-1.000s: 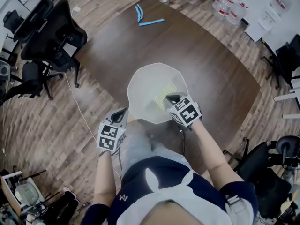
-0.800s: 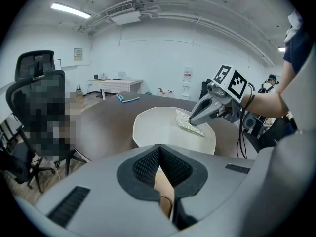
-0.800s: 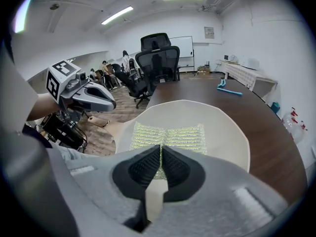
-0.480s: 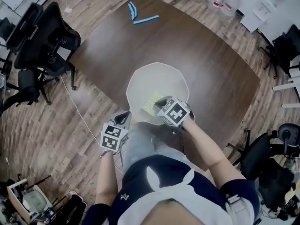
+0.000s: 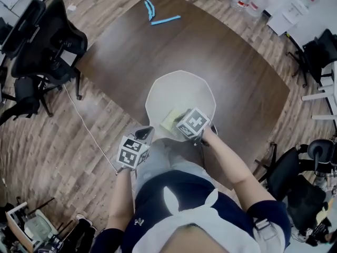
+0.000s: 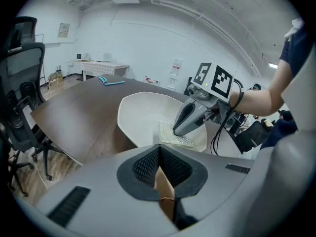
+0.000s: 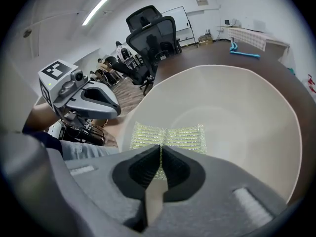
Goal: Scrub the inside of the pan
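- Pan (image 5: 179, 88), white, sits at the near edge of the tabletop (image 5: 247, 78).
- Right tongs (image 5: 178, 122) are clamped on a yellow-green scrubbing pad (image 7: 182, 135) lying inside the pan.
- Left tongs (image 5: 146, 134) are pressed together, just beside the pan's near rim.

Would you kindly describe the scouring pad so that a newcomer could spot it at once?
On the dark brown table, a white pan sits at the near edge. Against its near inner wall lies the scouring pad, pinched by the right gripper. It alone is glittery yellow-green mesh; the blue items lie far off.
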Demonstrator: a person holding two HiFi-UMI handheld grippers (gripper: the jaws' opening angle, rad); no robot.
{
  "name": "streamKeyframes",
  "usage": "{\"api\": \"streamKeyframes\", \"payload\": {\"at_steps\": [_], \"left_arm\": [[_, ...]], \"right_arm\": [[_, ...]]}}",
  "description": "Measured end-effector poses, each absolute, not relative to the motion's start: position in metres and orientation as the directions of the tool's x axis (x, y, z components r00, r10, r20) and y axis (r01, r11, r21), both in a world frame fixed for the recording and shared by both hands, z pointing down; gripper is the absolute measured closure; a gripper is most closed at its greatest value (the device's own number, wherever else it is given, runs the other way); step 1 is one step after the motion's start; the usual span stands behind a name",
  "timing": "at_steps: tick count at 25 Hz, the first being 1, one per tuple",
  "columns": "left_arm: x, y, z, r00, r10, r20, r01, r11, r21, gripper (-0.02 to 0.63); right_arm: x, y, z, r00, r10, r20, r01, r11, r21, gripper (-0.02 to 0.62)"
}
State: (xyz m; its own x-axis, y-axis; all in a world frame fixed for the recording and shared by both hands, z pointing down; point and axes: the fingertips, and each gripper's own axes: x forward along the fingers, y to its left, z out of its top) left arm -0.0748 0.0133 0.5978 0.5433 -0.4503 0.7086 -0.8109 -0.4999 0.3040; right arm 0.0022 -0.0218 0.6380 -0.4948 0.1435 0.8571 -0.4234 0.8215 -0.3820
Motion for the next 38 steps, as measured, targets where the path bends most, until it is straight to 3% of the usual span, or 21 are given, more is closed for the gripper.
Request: {"api": "streamKeyframes", "payload": {"at_steps": [9,29,34,36,38], "left_arm": [[-0.081,0.013,0.6,0.576,-0.428,0.697,-0.79,-0.509,0.341,0.603],[-0.084,0.015,0.615,0.586,-0.374,0.719,-0.773,-0.524,0.357,0.603],[-0.082,0.024,0.61,0.591,-0.31,0.745,-0.741,-0.575,0.349,0.601],[-0.081,0.028,0.604,0.595,-0.286,0.751,-0.716,-0.614,0.334,0.588],[-0.079,0.032,0.602,0.596,-0.266,0.758,-0.697,-0.639,0.325,0.519]], "right_arm": [[-0.015,-0.012,0.649,-0.47,0.23,0.852,-0.421,0.79,-0.445,0.586],[-0.028,-0.009,0.671,-0.454,0.285,0.844,-0.444,0.749,-0.492,0.586],[-0.03,-0.013,0.672,-0.46,0.283,0.842,-0.45,0.743,-0.495,0.586],[-0.031,-0.014,0.673,-0.459,0.282,0.843,-0.45,0.744,-0.494,0.586],[-0.031,-0.015,0.674,-0.456,0.283,0.844,-0.452,0.743,-0.494,0.586]]}}
